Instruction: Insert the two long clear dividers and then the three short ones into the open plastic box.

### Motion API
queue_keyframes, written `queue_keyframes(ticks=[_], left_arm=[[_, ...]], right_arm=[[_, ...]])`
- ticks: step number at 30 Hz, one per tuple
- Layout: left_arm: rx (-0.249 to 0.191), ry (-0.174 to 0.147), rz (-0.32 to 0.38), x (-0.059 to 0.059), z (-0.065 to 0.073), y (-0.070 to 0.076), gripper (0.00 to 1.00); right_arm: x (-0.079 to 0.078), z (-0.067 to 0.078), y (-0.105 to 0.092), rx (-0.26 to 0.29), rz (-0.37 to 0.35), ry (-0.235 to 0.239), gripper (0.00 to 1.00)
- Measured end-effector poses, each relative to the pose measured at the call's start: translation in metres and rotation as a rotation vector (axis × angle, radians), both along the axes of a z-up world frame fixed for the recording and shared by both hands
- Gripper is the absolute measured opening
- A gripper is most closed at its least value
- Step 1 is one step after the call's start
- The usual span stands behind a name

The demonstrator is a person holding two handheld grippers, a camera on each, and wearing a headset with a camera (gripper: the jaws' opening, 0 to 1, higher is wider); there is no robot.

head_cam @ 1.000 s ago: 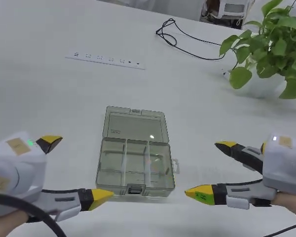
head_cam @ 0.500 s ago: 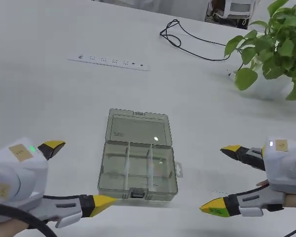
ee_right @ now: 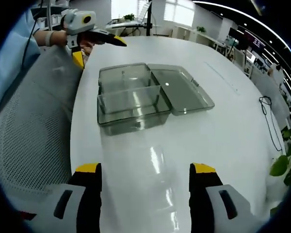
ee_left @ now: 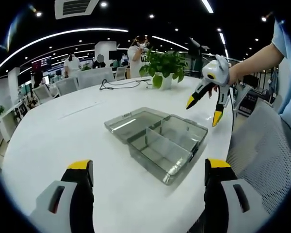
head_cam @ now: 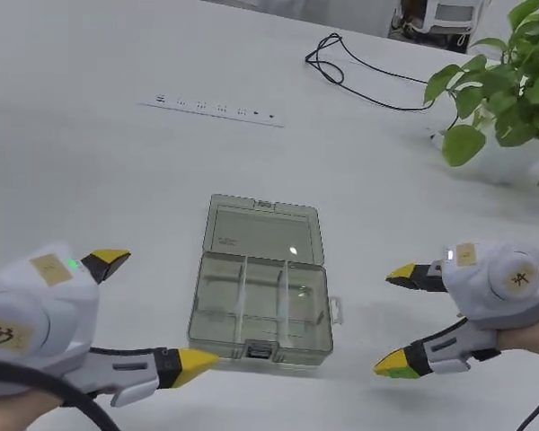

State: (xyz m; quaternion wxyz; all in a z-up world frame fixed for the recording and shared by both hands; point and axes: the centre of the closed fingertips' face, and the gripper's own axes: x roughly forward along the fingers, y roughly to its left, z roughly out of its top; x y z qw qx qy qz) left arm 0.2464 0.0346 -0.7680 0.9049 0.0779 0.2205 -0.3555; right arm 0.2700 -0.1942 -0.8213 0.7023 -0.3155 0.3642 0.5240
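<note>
- Left claw (head_cam: 162, 308), head view: its jaws are spread wide and grip nothing; it hangs over the white table (head_cam: 90, 180) just left of the clear plastic box (head_cam: 260, 310). The right claw (head_cam: 391, 321) is likewise agape and empty, right of the box and apart from it. The box sits between them with its lid (head_cam: 265, 233) laid flat on the far side. Two long dividers (head_cam: 242, 289) stand upright in the base, running from hinge side to latch side; I cannot tell about short ones. Farther off lie a power strip (head_cam: 216, 109), a black cable (head_cam: 359, 67) and a potted plant (head_cam: 503, 72).
- Left gripper view: the box (ee_left: 162, 143) rests ahead of the wide-set jaws, untouched; the right claw (ee_left: 202, 115) hovers beyond it, held by a hand.
- Right gripper view: the jaws are spread and bare, the box (ee_right: 128, 99) is ahead on the table, and the left claw (ee_right: 99, 51) is past it.
</note>
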Motion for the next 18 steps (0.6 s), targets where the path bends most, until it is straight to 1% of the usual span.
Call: queue_keyframes(ticks=[4, 5, 6, 7, 8, 9, 10, 11, 13, 18], left_arm=[[-0.002, -0.003, 0.007, 0.001, 0.001, 0.001, 0.97], [-0.005, -0.005, 0.009, 0.001, 0.001, 0.002, 0.97], [-0.004, -0.007, 0.009, 0.001, 0.002, 0.002, 0.97], [-0.003, -0.008, 0.010, 0.001, 0.002, 0.002, 0.97], [-0.003, -0.007, 0.011, 0.001, 0.002, 0.002, 0.97], [-0.002, -0.007, 0.012, 0.002, 0.002, 0.003, 0.97], [-0.001, -0.008, 0.012, 0.002, 0.002, 0.003, 0.97], [0.000, -0.008, 0.012, 0.002, 0.002, 0.003, 0.96], [0.001, -0.008, 0.014, 0.002, 0.002, 0.004, 0.96], [-0.003, -0.013, 0.021, 0.003, 0.003, 0.005, 0.96]], right_arm=[[0.003, -0.008, 0.001, -0.049, 0.029, 0.022, 0.61], [0.004, -0.012, -0.001, -0.085, 0.050, 0.021, 0.57], [0.005, -0.013, -0.002, -0.099, 0.060, 0.017, 0.56], [0.006, -0.015, 0.001, -0.094, 0.059, 0.023, 0.55], [0.007, -0.015, 0.002, -0.097, 0.053, 0.028, 0.54], [0.006, -0.017, 0.001, -0.110, 0.049, 0.043, 0.52], [0.005, -0.018, 0.003, -0.109, 0.060, 0.051, 0.48], [0.006, -0.018, 0.003, -0.109, 0.062, 0.049, 0.46], [0.005, -0.021, 0.003, -0.128, 0.068, 0.057, 0.45], [0.004, -0.028, 0.003, -0.168, 0.110, 0.058, 0.42]])
